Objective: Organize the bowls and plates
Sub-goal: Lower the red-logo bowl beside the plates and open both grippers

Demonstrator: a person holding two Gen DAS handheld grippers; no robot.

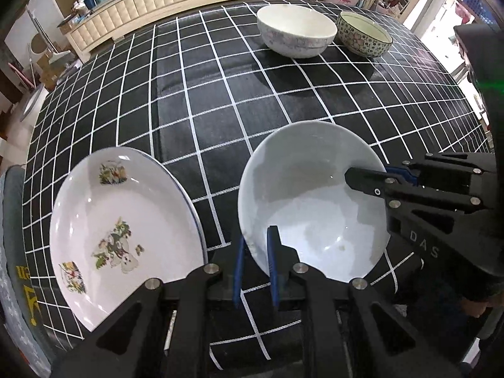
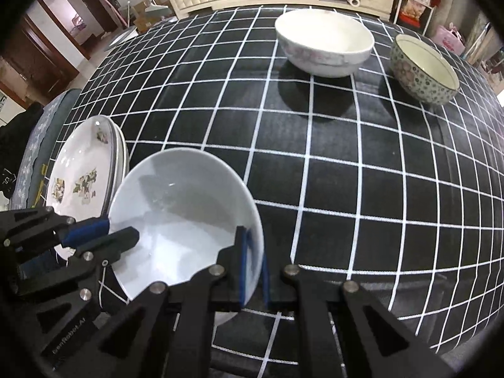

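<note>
From the left wrist camera, my left tool [image 1: 256, 264] is clamped on the near rim of the plain white bowl [image 1: 302, 195], one blue pad outside the wall and one inside, while my right tool [image 1: 375, 179] pinches the rim on the far right side. The bowl sits low over the black checked cloth of the bench [image 1: 220, 100], just beside the flowered plate [image 1: 123, 220] on its left; I cannot tell whether its base is already touching. Well beyond stand the large white bowl [image 1: 296, 31] and the patterned bowl [image 1: 363, 33]. From the right wrist camera, my right tool [image 2: 253, 267] is likewise gripping the rim, with the left tool [image 2: 104, 234] biting the opposite edge, and the flowered plate [image 2: 82, 173] shows itself as the top of a small stack (at least two rims visible). To do this well, I judge I should keep both grips level so the bowl does not tip, keep its wall from knocking the plates, and let go only once it rests flat.
</note>
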